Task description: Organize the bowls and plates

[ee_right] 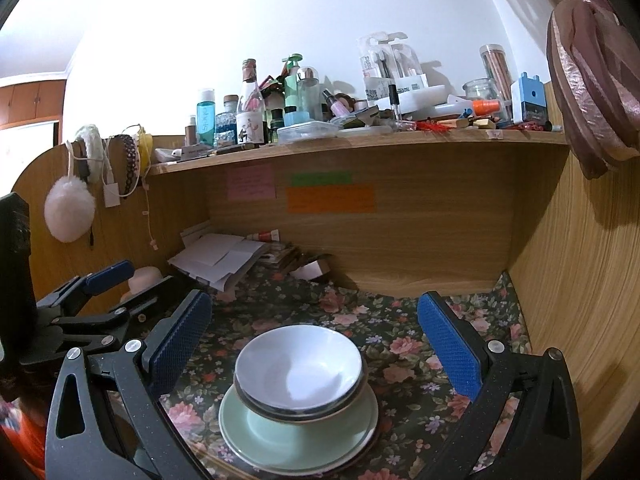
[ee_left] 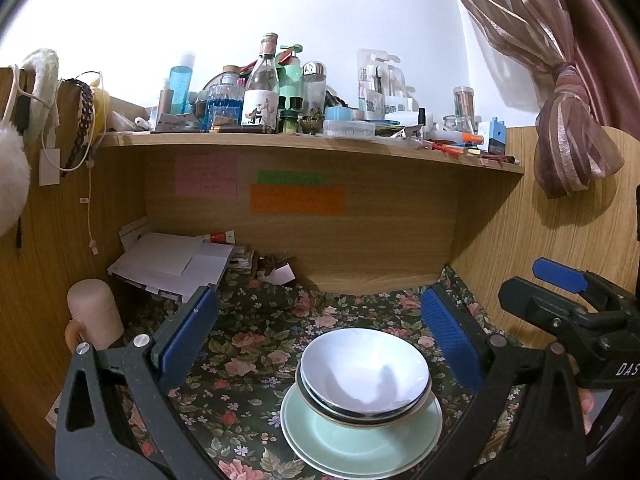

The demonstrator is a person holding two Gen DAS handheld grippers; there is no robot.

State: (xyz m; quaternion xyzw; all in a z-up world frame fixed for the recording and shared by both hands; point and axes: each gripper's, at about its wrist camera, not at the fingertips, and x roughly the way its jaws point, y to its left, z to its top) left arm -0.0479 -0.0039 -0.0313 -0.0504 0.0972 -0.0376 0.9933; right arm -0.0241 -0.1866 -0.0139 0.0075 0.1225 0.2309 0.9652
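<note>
Stack on floral tablecloth (ee_left: pixel 256 344): white bowls (ee_left: pixel 364 372), nested, sat on pale green plates (ee_left: pixel 360 440), below the cluttered wooden shelf (ee_left: pixel 312 144). Left gripper (ee_left: pixel 320 340): jaws stood wide apart, empty, flanking the stack without touching. Right gripper (ee_right: pixel 316 340): jaws likewise wide apart, empty. Papers (ee_left: pixel 172 264) lay in the back left corner.

bright light blows out the white wall (ee_left: pixel 200 20) at upper left, the nook under the shelf (ee_right: pixel 360 144) lies shaded, and fisheye edges bend and darken.
</note>
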